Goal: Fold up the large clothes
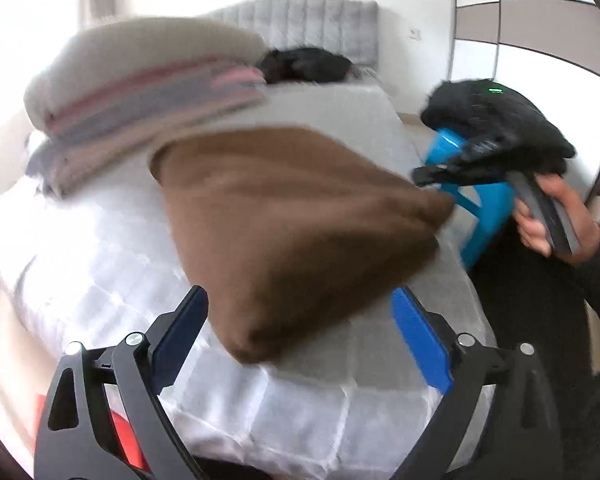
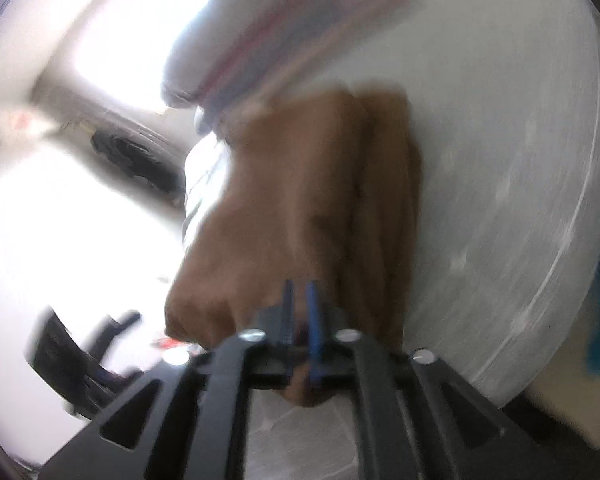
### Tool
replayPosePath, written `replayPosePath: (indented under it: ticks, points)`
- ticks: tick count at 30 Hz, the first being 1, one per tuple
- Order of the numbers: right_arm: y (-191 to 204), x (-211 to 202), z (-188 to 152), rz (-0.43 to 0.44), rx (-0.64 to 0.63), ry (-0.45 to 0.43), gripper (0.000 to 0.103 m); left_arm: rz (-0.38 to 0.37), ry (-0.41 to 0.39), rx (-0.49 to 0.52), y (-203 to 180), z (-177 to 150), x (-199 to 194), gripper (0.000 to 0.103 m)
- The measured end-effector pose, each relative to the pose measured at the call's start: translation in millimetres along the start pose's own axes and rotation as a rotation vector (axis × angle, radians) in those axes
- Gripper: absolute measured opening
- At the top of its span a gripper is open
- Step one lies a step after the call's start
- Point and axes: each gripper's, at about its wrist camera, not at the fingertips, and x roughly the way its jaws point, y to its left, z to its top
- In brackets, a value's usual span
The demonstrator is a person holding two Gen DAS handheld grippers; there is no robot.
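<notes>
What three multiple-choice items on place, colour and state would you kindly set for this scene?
1. Where is the clothes stack? A on the bed, behind the brown garment; B on the floor; C in a hand.
2. What colour is the stool? A red; B blue; C green.
3. How are the left gripper fingers? A shut on cloth; B shut, empty; C wide open.
Key: A, it rests on the bed; B, its legs are blue; C, a wide gap shows between them.

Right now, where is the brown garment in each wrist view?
Left wrist: brown garment fills the centre, beyond the open left gripper.
Right wrist: centre, running up from the right gripper.
Shared landmark: the stack of folded clothes behind it.
</notes>
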Motion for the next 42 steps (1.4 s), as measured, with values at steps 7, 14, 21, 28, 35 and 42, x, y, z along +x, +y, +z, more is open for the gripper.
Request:
replayPosePath:
  ticks: [7,14,21,28,35,42]
  points:
    - [53.9,8.4,-17.7,-0.144,-0.272,-0.064,0.097,0.156,-0.097,-0.059,21.4,47.8,13.2,0.092]
    - [16.1,54.0,-31.8,-0.191,-0.117,0.254,0.097,0.224,-0.135,-0.059,13.7,87.3,50.0,0.092]
    - [61.9,-21.1,-29.8,-0.033,-0.215,0.057,0.097,0.261,-0.138,-0.039,9.9,86.0,57.1,0.092]
    - [98.8,-20.9,11.4,-0.079,-0.312,-0.167,0.097,0.254,-0.130,-0.058,8.2,79.8,61.6,0.092]
    - [27.8,89.0,-17.6,-0.254,-0.180,0.124,0.098,0.263,-0.139,-0.073,9.9,75.5,57.4,0.092]
    - [37.2,82.7,-17.5,-0.275,-0.200,0.109,0.098,0.263,-0.167,-0.065,3.4,78.0,52.9,0.092]
